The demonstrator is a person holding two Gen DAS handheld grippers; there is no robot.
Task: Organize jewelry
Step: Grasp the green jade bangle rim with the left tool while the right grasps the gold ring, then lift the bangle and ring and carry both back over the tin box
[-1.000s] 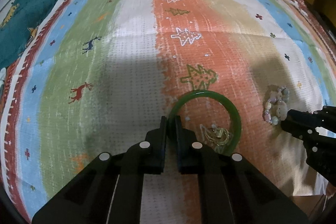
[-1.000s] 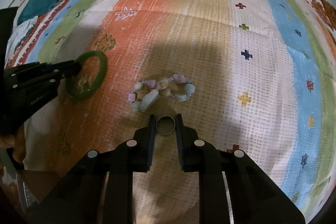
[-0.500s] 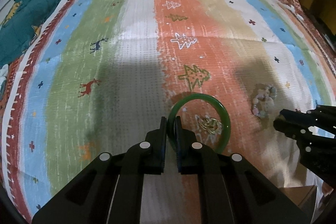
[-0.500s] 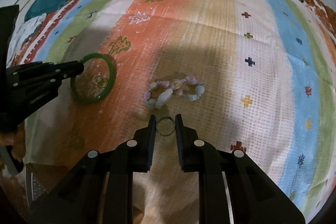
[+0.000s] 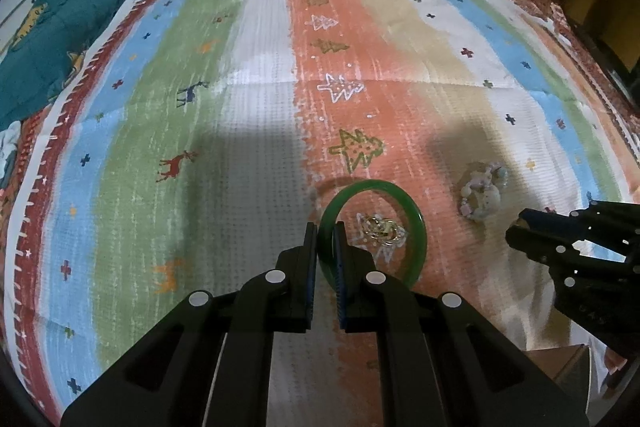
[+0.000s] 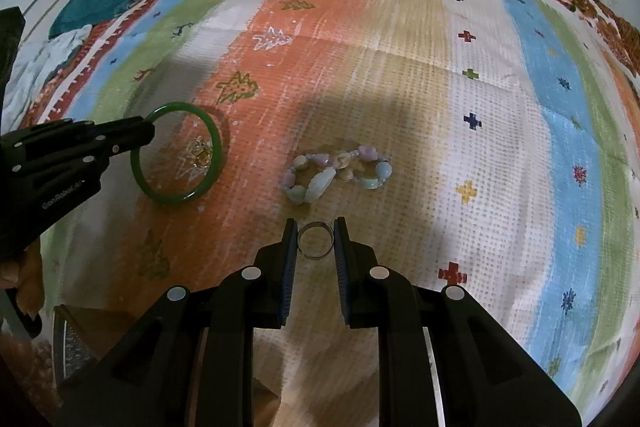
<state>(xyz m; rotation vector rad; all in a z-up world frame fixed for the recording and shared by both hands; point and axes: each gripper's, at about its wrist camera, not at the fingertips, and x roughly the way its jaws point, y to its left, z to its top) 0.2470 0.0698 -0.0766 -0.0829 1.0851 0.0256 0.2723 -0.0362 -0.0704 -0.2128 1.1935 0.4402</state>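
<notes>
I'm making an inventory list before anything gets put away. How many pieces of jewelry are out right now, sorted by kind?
Green bangle, held in the left gripper: 1
Beaded bracelet, lying on the cloth: 1
Silver ring, held in the right gripper: 1
Small gold piece, on the cloth, seen through the bangle, too small to identify: 1
Total: 4

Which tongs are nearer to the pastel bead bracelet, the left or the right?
Right. The right tongs, shut on a metal ring, hang just beside the bead bracelet. The left tongs grip the green bangle, farther off.
</notes>
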